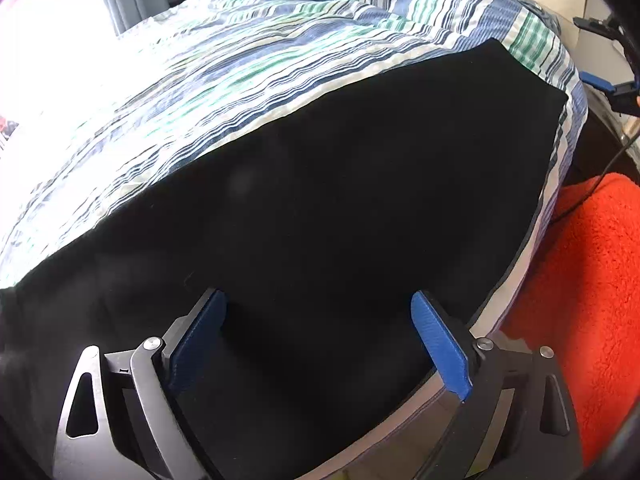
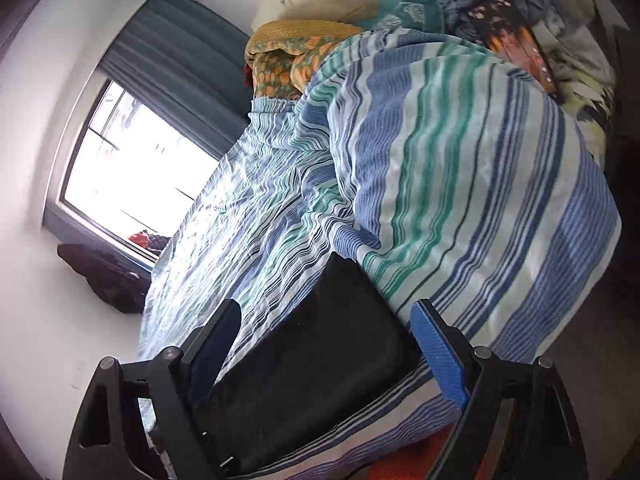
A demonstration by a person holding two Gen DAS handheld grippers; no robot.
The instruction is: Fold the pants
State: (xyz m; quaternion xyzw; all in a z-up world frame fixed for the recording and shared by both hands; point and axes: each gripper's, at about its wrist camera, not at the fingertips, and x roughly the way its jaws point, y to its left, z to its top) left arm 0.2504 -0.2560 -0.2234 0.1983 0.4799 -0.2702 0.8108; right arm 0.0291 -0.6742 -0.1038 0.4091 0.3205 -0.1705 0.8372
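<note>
Black pants (image 1: 340,200) lie flat along the near edge of a bed with a blue, green and white striped cover (image 1: 240,64). My left gripper (image 1: 320,300) is open, its blue pads (image 1: 440,344) wide apart just above the pants, holding nothing. In the right wrist view the pants' end (image 2: 320,360) lies on the striped cover (image 2: 460,200). My right gripper (image 2: 324,312) is open above that end, empty. The right gripper also shows at the far right of the left wrist view (image 1: 612,88).
An orange-red fluffy rug (image 1: 592,300) lies on the floor beside the bed. A rumpled fold of the cover rises behind the pants (image 2: 440,140). Pillows and a floral cloth (image 2: 288,56) sit at the head. A bright window (image 2: 132,168) is at the left.
</note>
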